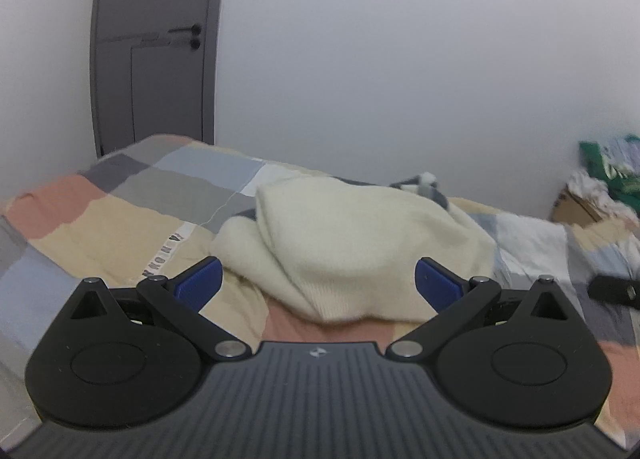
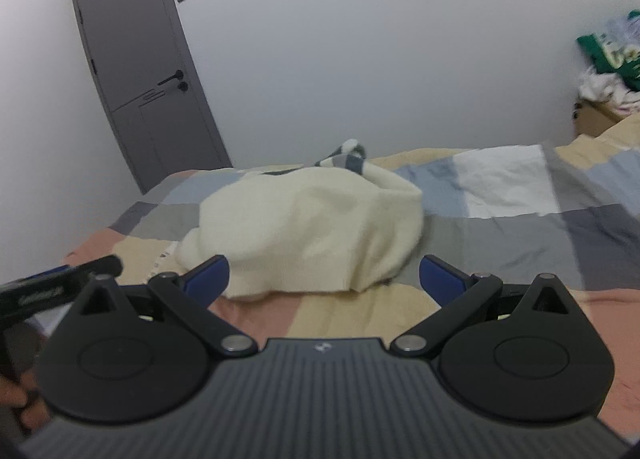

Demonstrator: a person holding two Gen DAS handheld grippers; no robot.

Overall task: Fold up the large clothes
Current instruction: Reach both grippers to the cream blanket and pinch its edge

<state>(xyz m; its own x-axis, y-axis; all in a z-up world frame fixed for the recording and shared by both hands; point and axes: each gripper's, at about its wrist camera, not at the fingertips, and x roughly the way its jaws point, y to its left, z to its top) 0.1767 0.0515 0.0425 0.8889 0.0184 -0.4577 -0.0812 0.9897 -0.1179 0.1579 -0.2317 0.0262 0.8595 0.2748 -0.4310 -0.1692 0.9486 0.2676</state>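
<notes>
Jaws spread wide — "VI" faintly legible on bedspread (image 1: 120,219) beside sweater (image 1: 360,243).

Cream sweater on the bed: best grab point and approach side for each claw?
Probably the ribbed hem, the near edge of the sweater. It lies loose on the bedspread, facing both open claws, so come straight in from the near side, low, one claw on each hem corner: left claw toward the left one, right claw toward the right. The far end is bunched, harder to pinch cleanly.
</notes>
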